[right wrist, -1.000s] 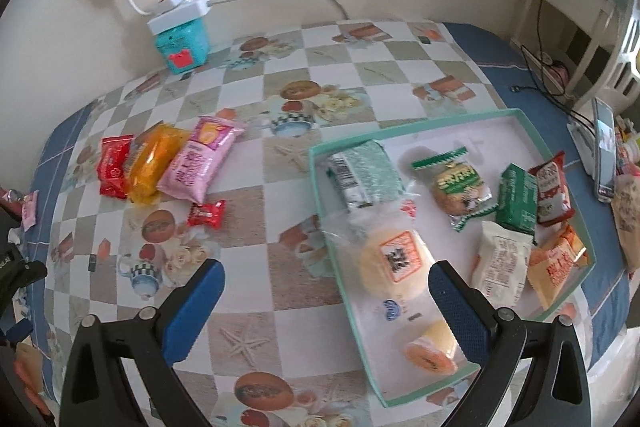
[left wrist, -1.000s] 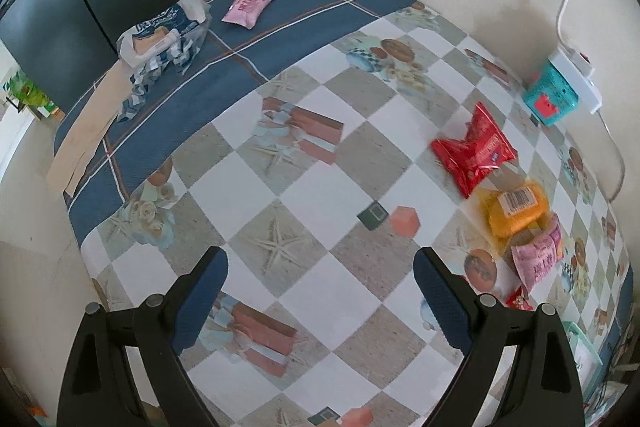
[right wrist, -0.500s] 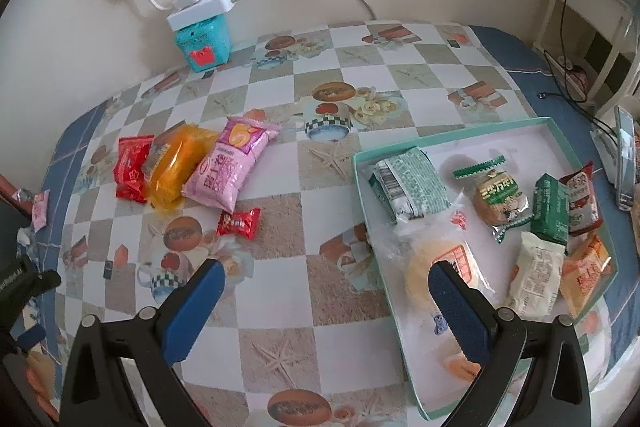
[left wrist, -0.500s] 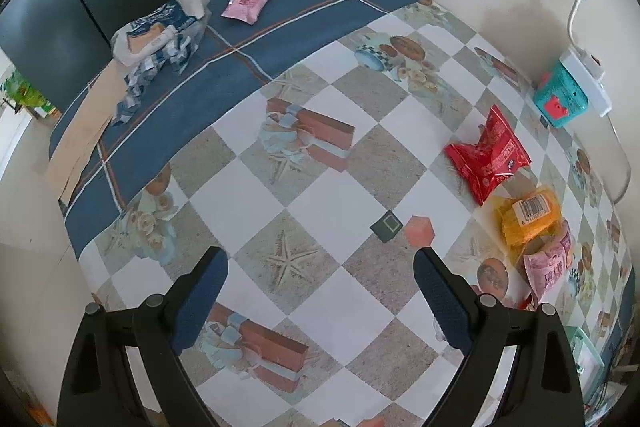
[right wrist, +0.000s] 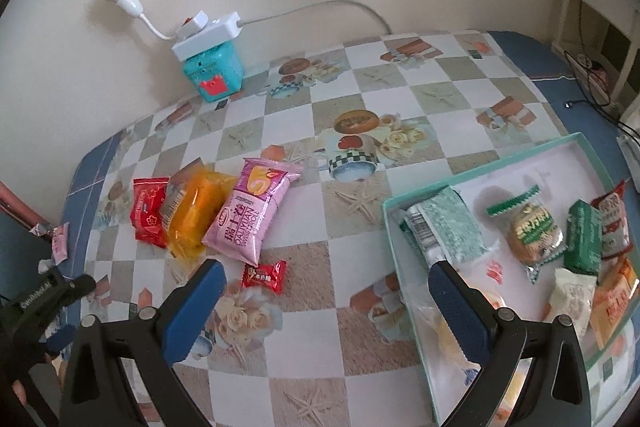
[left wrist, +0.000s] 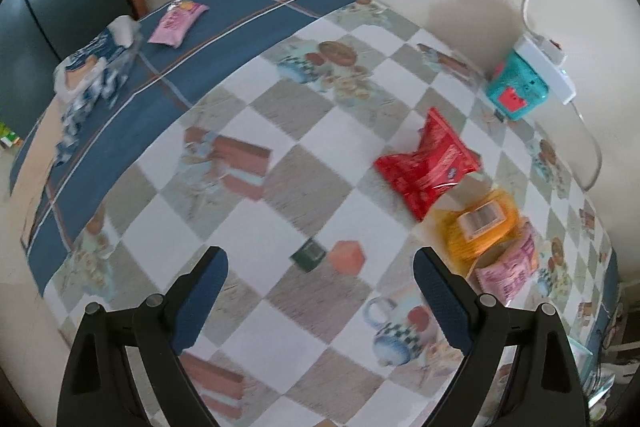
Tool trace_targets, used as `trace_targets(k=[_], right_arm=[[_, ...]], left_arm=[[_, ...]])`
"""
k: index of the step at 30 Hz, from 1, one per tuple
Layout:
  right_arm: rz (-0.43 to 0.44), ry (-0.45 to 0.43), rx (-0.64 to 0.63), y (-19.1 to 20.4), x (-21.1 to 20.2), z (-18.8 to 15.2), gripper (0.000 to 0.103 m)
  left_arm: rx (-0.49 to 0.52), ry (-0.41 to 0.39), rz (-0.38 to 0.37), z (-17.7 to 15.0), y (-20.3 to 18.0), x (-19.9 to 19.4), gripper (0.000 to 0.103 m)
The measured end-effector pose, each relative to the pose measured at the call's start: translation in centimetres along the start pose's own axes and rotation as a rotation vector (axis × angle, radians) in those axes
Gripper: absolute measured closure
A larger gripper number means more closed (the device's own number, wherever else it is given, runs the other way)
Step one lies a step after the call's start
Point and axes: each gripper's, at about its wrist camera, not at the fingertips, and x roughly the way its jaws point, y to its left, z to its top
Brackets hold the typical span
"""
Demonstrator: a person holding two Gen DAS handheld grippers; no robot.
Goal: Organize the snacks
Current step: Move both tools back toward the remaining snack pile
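On the checkered tablecloth lie a red packet (right wrist: 149, 211), an orange packet (right wrist: 196, 207), a pink Swiss-roll packet (right wrist: 252, 210) and a small red candy (right wrist: 264, 277). A teal-rimmed tray (right wrist: 472, 179) on the right holds several wrapped snacks. My right gripper (right wrist: 326, 279) hovers open above the cloth, the candy just right of its left finger. My left gripper (left wrist: 320, 267) is open over bare cloth, with the red packet (left wrist: 430, 163), orange packet (left wrist: 478, 227) and pink packet (left wrist: 508, 269) up to its right. Nothing sits between either pair of fingers.
A teal box with a white power strip (right wrist: 210, 67) stands against the wall. A small pink packet (left wrist: 176, 23) and a blue-white wrapper (left wrist: 92, 75) lie on the blue border at far left. Cables and a white chair (right wrist: 600, 39) are at the right edge.
Both grippers have slid across the table toward the loose packets, which now sit nearer and larger in each view. The jaws of both have stayed wide apart.
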Motion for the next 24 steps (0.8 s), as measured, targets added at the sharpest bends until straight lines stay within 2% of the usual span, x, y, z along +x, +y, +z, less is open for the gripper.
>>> trace_targets(k=[7,13,24], right_arm=[[-0.021,0.043,-0.048,1.6,2.9,0.0,0.000],[-0.046,0.053,-0.093,2.8,4.7,-0.5,0.000],[-0.071,0.078,-0.192,4.6,7.8,-1.8,0.001]], left_arm=[[0.064,0.019,0.002,-0.2,-2.7,1.3,0.009],[0.129,0.067,0.039,-0.9,-5.0,3.4,0.009],[0.116,0.093,0.086,-0.4,-5.4,5.6,0.009]])
